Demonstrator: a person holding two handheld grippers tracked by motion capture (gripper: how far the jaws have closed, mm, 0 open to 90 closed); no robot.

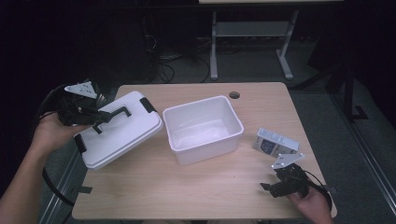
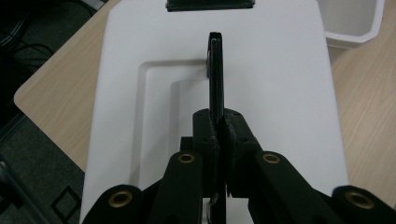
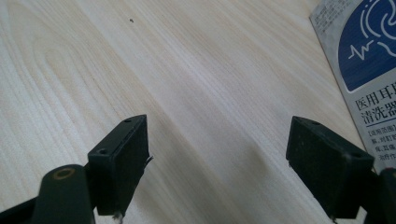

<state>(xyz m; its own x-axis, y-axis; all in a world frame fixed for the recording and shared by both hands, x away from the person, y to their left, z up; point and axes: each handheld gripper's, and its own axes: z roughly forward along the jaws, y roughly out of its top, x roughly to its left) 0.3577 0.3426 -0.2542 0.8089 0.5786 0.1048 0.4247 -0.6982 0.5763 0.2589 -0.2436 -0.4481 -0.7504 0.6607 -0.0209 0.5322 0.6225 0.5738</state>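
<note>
At frame left, the left claw (image 1: 95,116) clamps the black handle (image 1: 113,117) of the white lid (image 1: 119,133); the right claw (image 1: 271,187), lower right, gapes above the worktop (image 1: 196,186).

A light wood-grain table (image 1: 205,191) bears an open white plastic bin (image 1: 203,128) at its centre, long sides running roughly from ten o'clock to four o'clock, its interior bare. At about four o'clock from the bin, well apart from it, a small grey-and-blue carton (image 1: 275,142) lies flat near the table's right edge; its face carries a blue panel and printed characters (image 3: 369,65). A round cable hole (image 1: 234,95) pierces the tabletop at one o'clock from the bin. Beyond the table's far edge, at twelve o'clock, stands a grey desk frame (image 1: 252,42) on dark floor.
</note>
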